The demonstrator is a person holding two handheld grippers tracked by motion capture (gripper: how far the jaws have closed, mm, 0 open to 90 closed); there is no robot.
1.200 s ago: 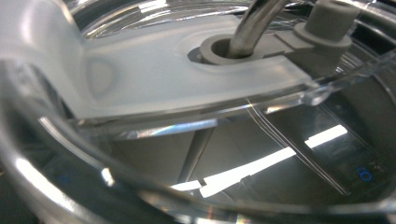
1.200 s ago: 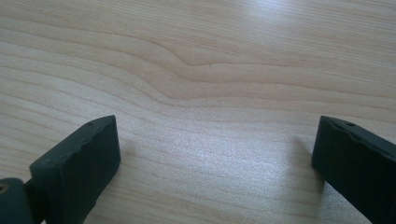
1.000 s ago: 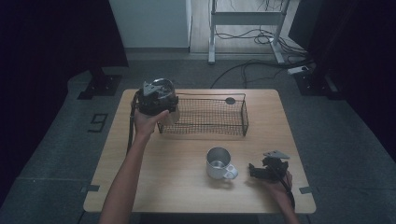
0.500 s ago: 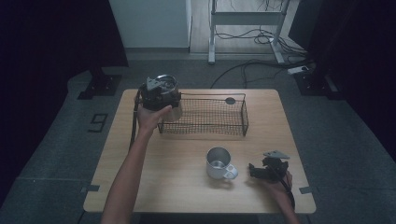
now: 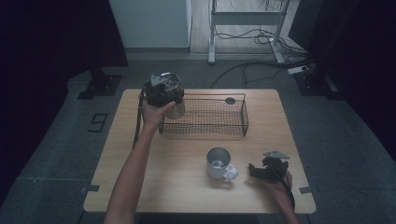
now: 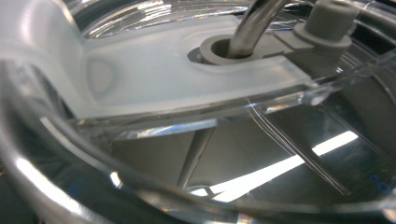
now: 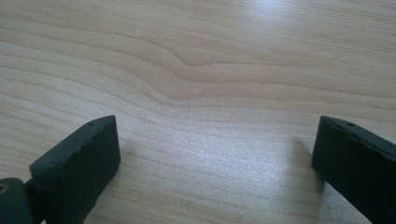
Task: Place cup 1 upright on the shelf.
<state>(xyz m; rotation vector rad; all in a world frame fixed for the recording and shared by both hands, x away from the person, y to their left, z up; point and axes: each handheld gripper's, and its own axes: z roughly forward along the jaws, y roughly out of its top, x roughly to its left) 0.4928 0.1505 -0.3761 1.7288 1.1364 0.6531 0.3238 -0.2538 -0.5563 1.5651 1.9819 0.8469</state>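
My left gripper [image 5: 164,91] is held up at the left end of the black wire basket [image 5: 205,129], shut on a shiny lidded cup [image 5: 176,111] that hangs over the basket's left corner. In the left gripper view the cup's clear lid [image 6: 177,88] is pressed up close, with a metal straw [image 6: 254,21] through a grey seal and a grey stopper [image 6: 327,23]; the jaws are hidden. My right gripper [image 5: 256,171] lies on the table at the front right, open [image 7: 215,154], with bare wood between its jaws. A steel mug [image 5: 218,163] stands just left of it.
The wooden table [image 5: 154,186] ends close behind the basket. A small dark round object [image 5: 230,100] sits at the basket's far right end. Cables and a metal stand frame [image 5: 247,18] are on the floor beyond.
My left gripper has shifted slightly right and up with the cup, closer over the basket's left end. The right gripper and the mug have stayed put.
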